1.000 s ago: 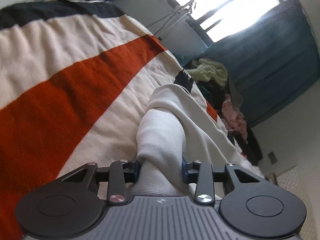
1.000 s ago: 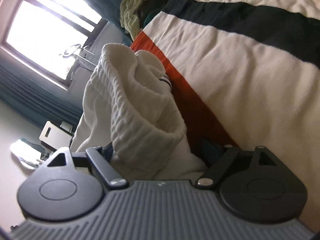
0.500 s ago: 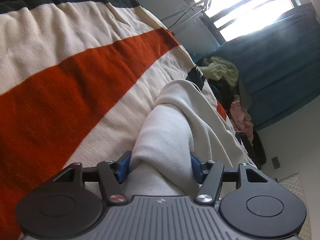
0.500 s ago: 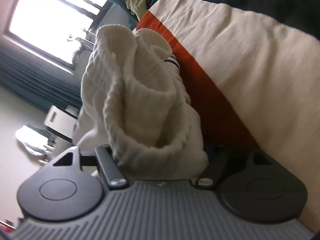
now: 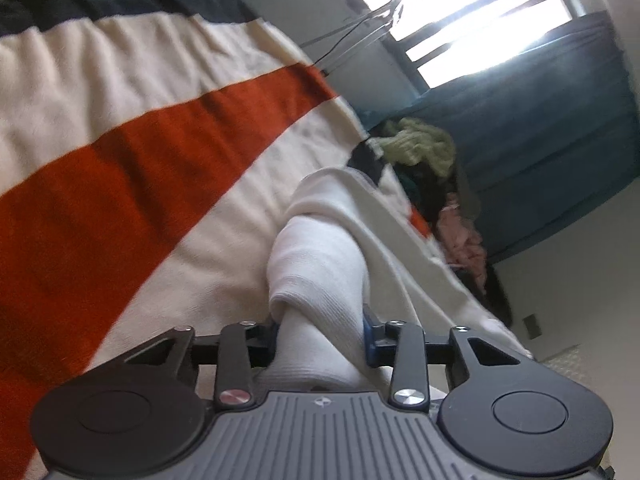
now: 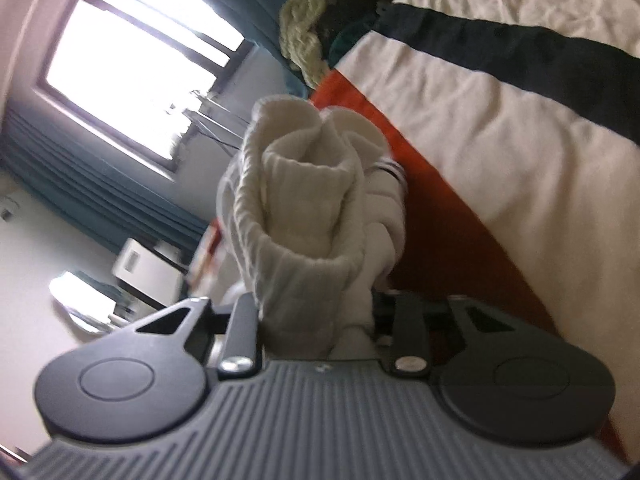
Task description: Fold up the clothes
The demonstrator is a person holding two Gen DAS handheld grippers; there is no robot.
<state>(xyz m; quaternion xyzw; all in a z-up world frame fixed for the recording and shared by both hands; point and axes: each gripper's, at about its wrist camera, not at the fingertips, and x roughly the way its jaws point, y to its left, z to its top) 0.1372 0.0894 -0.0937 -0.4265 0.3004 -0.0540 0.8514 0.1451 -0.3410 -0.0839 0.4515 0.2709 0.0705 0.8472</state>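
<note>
Left wrist: tool (image 5: 320, 330) grips unlabelled white garment (image 5: 320, 264)

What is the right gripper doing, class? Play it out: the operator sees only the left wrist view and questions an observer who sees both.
Observer: The right gripper is shut on the ribbed cuff of the white socks.
Operator: Any marking on the fabric?
Observer: Yes, dark stripes band one sock beside that cuff.
Operator: What lies beyond that gripper?
Observer: A white boxy appliance, below the teal curtain.
</note>
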